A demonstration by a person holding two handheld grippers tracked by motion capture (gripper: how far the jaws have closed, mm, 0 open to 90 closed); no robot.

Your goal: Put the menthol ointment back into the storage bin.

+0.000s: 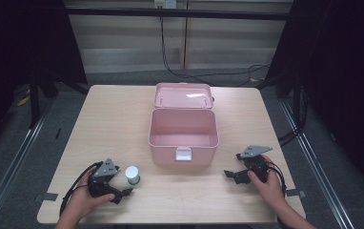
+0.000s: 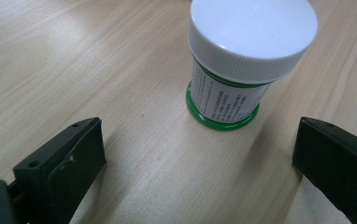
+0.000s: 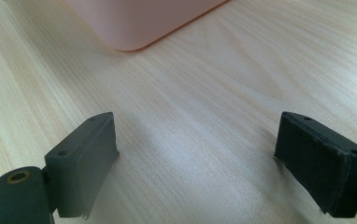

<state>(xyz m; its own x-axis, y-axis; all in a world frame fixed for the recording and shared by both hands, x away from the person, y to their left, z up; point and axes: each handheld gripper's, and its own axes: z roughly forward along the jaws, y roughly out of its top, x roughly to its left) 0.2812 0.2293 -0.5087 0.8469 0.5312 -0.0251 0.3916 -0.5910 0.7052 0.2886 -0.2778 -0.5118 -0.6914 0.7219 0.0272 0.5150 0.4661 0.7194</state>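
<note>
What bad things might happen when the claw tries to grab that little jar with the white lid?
1. The small jar stands upright ahead of the open left gripper, not yet between its jaws. One jaw might bump it first and tip it over, and then it may roll on the smooth table.
2. The jar is round, so a squeeze on its ribbed white lid might slip.
3. The pink box stands open close by, and a carried jar could knock its front rim.

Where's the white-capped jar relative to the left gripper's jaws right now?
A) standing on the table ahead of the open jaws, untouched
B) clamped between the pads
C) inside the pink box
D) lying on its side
A: the jar stands upright on the table, ahead of the left gripper, whose jaws stand wide apart.
</note>
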